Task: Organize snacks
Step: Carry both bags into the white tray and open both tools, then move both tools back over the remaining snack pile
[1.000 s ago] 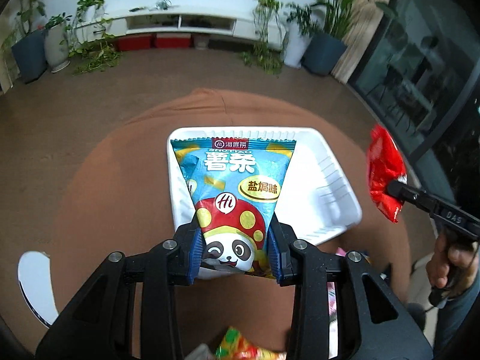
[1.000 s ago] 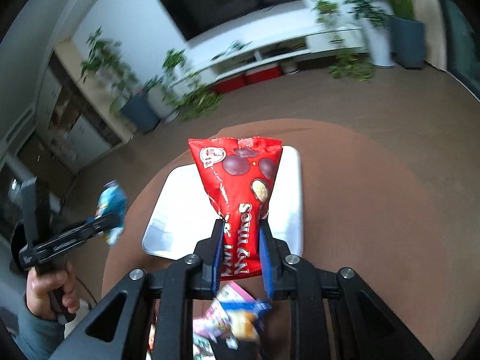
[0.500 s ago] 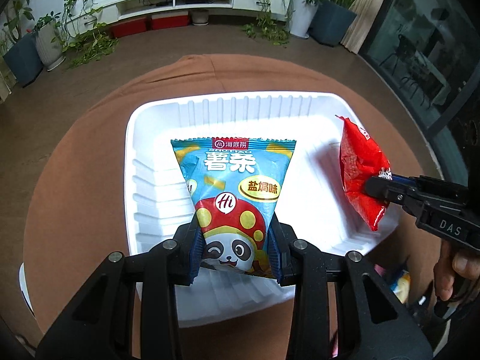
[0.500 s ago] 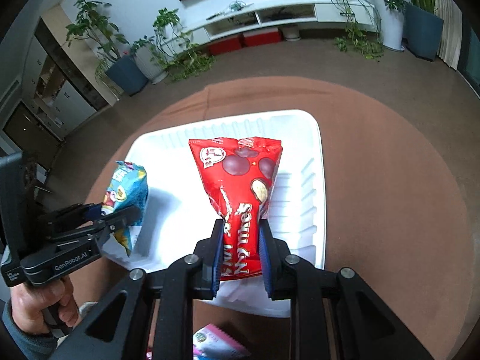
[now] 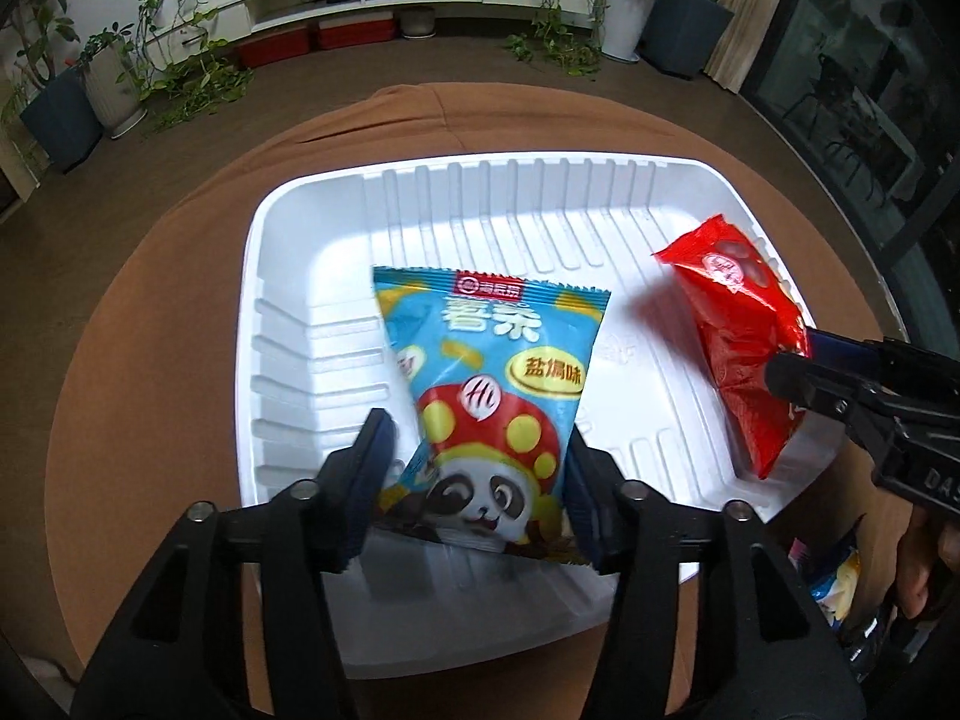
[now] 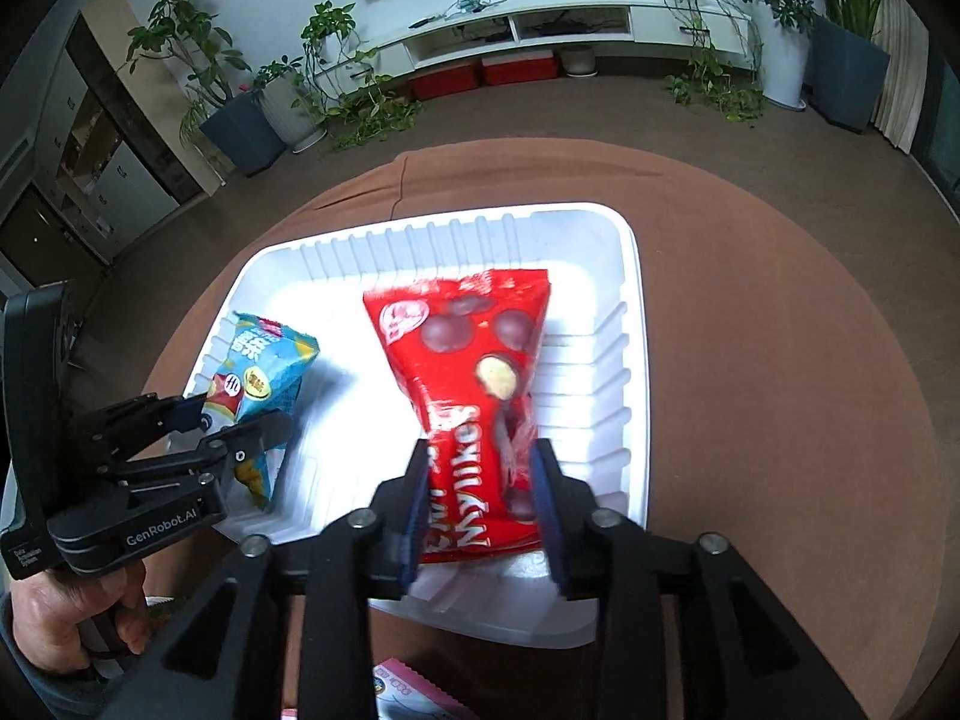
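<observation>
A white ribbed tray (image 5: 312, 312) sits on a round table with a brown cloth (image 5: 150, 330). A blue panda-print snack bag (image 5: 498, 372) lies tilted in the tray's left half, between the jaws of my left gripper (image 5: 477, 438). Those jaws are opening, and the left pad stands clear of the bag. A red chocolate-ball bag (image 6: 468, 360) rests in the tray's right half (image 6: 624, 360) between the opening jaws of my right gripper (image 6: 480, 453), its pads close to the bag's sides. Each view also shows the other gripper (image 6: 240, 420) (image 5: 792, 354) with its bag (image 6: 264, 372) (image 5: 738, 324).
More snack packets lie on the table by its near edge (image 5: 834, 582) (image 6: 414, 696). A person's hand (image 6: 66, 630) grips the left tool's handle. Potted plants (image 6: 270, 108) and a low white TV cabinet (image 6: 540, 30) stand on the floor far behind.
Both grippers came down over the tray with their bags. Both pairs of jaws then widened, and the blue bag tipped sideways while the red bag slumped onto the tray.
</observation>
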`<state>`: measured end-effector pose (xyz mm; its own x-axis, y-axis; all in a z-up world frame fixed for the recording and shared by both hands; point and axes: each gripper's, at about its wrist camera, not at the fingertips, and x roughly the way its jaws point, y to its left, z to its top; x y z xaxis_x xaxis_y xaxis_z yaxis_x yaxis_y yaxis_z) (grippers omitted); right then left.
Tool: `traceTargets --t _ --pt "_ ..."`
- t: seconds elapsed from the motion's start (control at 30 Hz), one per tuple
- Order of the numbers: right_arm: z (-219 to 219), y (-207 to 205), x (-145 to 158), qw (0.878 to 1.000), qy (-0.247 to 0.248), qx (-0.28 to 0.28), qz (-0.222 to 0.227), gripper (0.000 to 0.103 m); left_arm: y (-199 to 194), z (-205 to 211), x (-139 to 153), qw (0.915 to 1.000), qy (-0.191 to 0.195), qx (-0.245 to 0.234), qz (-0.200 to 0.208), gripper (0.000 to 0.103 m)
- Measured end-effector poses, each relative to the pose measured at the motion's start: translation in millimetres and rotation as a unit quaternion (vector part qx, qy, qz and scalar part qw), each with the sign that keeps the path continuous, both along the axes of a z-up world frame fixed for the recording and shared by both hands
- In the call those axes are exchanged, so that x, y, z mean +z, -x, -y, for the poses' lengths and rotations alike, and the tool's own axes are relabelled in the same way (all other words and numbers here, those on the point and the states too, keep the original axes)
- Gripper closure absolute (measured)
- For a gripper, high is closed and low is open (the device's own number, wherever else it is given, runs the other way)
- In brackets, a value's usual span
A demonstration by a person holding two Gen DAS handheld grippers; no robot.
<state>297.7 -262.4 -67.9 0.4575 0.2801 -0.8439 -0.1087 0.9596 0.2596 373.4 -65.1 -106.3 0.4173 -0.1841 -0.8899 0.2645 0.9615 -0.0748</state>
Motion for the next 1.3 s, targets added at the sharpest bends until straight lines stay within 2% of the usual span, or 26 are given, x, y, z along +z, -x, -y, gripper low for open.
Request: traceTargets --t 0.13,0.23,0.33,0.4,0.47,0.53,0.6,0.67,0.8,0.87,0.9,0.97,1.07,1.3 --pt "4 3 9 1.000 0.000 -0.005 0.012 0.049 3 -5 10 0.9999 0.005 0.001 0.014 0.041" --pt "10 11 23 1.000 -0.010 -0.012 0.026 0.045 17 -16 31 0.9995 0.015 0.005 0.028 0.040" --pt "17 30 45 0.998 -0.023 -0.016 0.052 0.039 35 -30 59 0.9979 0.025 0.011 0.059 0.035" --pt "25 50 62 0.996 -0.039 -0.021 0.076 0.030 54 -43 82 0.9954 0.036 0.015 0.087 0.031" --pt "31 77 75 0.993 -0.055 -0.024 0.104 0.024 85 -55 103 0.9917 0.053 0.017 0.116 0.021" --pt "37 104 83 0.989 -0.066 -0.028 0.131 0.017 111 -67 118 0.9880 0.070 0.017 0.136 0.012" --pt "40 132 87 0.985 -0.074 -0.033 0.151 0.012 143 -79 123 0.9845 0.093 0.019 0.148 0.009" --pt "43 160 87 0.982 -0.087 -0.038 0.162 0.011 170 -87 121 0.9825 0.108 0.030 0.148 0.000" --pt "44 210 72 0.980 -0.103 -0.049 0.161 0.008 230 -104 100 0.9744 0.141 0.067 0.161 0.000" --pt "38 234 60 0.982 -0.091 -0.052 0.155 0.008 252 -105 81 0.9758 0.142 0.087 0.142 0.000" --pt "36 245 56 0.983 -0.087 -0.052 0.154 0.008 261 -105 67 0.9793 0.141 0.099 0.105 0.000" --pt "30 262 48 0.984 -0.082 -0.056 0.151 0.008 273 -108 43 0.9798 0.143 0.126 0.059 0.001" --pt "25 280 40 0.983 -0.080 -0.067 0.152 0.009 287 -106 23 0.9803 0.117 0.155 0.036 0.002" --pt "10 294 34 0.986 -0.046 -0.062 0.147 0.015 286 -97 16 0.9805 0.093 0.169 0.036 0.002"
